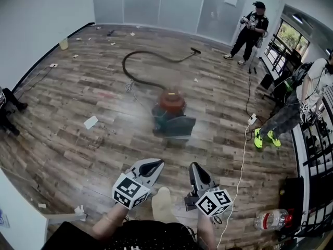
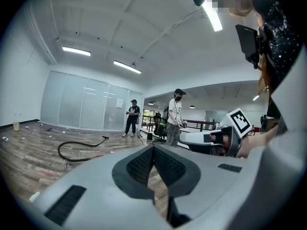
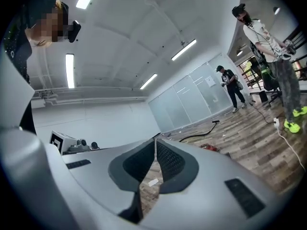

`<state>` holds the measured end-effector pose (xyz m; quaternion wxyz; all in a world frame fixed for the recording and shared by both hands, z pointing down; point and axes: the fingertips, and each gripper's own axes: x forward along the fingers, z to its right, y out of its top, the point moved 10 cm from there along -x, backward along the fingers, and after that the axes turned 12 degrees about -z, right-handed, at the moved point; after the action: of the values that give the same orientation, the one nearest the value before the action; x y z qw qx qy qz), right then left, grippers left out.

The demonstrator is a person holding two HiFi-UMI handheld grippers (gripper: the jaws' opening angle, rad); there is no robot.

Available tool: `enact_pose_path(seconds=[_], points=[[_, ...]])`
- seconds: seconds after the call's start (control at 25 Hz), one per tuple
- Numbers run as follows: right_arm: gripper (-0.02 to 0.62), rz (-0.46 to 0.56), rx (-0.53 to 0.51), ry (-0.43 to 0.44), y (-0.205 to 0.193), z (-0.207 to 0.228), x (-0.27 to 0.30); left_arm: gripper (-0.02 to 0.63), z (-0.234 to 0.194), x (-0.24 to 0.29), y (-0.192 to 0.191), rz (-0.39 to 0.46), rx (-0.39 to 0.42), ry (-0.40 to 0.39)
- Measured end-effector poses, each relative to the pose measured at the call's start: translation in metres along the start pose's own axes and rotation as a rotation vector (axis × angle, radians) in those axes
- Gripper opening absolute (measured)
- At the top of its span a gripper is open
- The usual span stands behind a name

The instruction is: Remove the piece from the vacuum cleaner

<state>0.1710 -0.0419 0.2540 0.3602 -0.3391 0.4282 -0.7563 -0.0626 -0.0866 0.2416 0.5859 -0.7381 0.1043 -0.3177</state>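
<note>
The vacuum cleaner [image 1: 171,113], a red-topped canister on a teal and grey base, stands mid-floor and looks blurred. Its black hose [image 1: 136,77] loops away to a nozzle [image 1: 195,50] far off. Both grippers hang low near my body, well short of the canister. The left gripper [image 1: 155,164] is shut and empty, its jaws [image 2: 153,150] meeting at the tip. The right gripper [image 1: 194,166] is also shut and empty [image 3: 155,143]. The hose [image 2: 76,150] shows past the left jaws, while the right gripper view catches the hose [image 3: 201,133] and a red bit of the canister [image 3: 209,148].
Two people stand at the right, one [image 1: 251,33] by the glass wall, one [image 1: 307,95] near a railing. A white cable [image 1: 240,165] with a plug block runs along the floor on the right. A water bottle [image 1: 273,219] lies bottom right. Paper scraps [image 1: 90,122] litter the wooden floor.
</note>
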Motion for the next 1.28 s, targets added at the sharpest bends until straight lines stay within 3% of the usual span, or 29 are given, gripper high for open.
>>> enact_pose_path(seconds=[0.28, 0.8, 1.04, 1.28], points=[[0.011, -0.005, -0.010, 0.028, 0.061, 0.079, 0.066, 0.008, -0.057, 0.081, 0.048, 0.022, -0.016, 0.026], [0.011, -0.055, 0.010, 0.050, 0.102, 0.166, 0.156, 0.008, -0.144, 0.165, 0.079, 0.028, -0.038, 0.081], [0.011, -0.099, 0.038, 0.040, 0.115, 0.206, 0.206, 0.008, -0.198, 0.216, 0.083, 0.006, -0.085, 0.080], [0.011, -0.092, 0.025, 0.043, 0.158, 0.264, 0.265, 0.008, -0.262, 0.281, 0.114, 0.027, -0.051, 0.025]])
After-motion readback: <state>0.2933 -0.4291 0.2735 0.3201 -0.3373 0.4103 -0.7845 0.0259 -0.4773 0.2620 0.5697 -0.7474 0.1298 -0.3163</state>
